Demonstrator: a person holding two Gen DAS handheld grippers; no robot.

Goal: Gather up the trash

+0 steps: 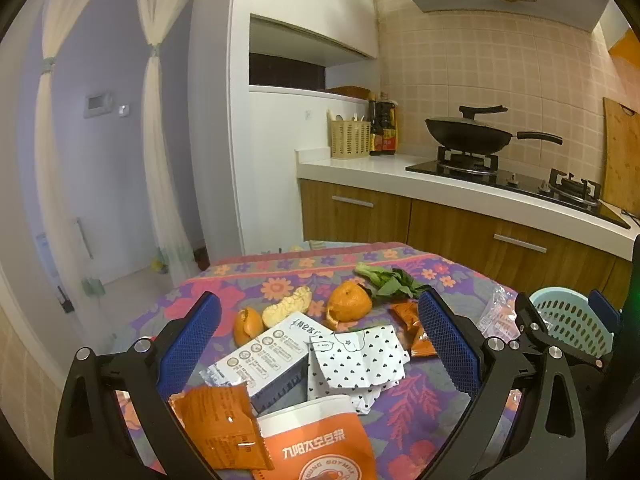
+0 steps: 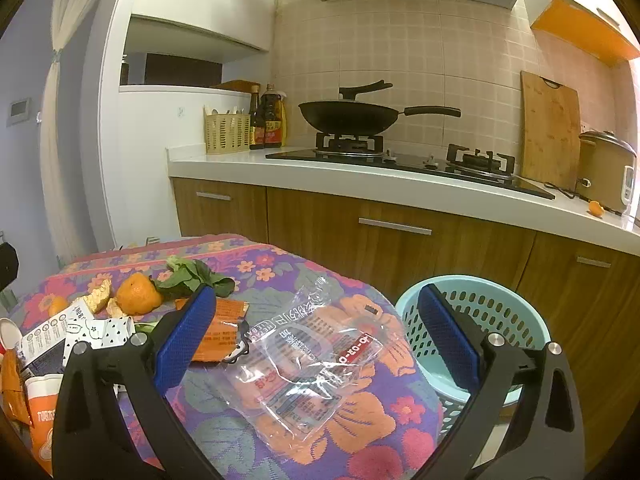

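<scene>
Trash lies on a floral tablecloth (image 1: 416,408). My left gripper (image 1: 320,344) is open above a white carton (image 1: 264,360), a heart-dotted wrapper (image 1: 360,364), an orange sachet (image 1: 218,424) and an orange paper cup (image 1: 320,440). Orange peels (image 1: 348,300) and a green leaf (image 1: 392,284) lie further back. My right gripper (image 2: 316,332) is open above a clear plastic bag (image 2: 308,364), with an orange wrapper (image 2: 220,332) to its left. A light blue basket (image 2: 496,320) stands at the table's right edge.
Behind the table runs a kitchen counter (image 2: 360,184) with wooden cabinets, a gas stove with a black wok (image 2: 348,116), a utensil basket (image 2: 226,132), sauce bottles, a cutting board (image 2: 550,132) and a rice cooker (image 2: 606,168). A doorway with curtains is at the left.
</scene>
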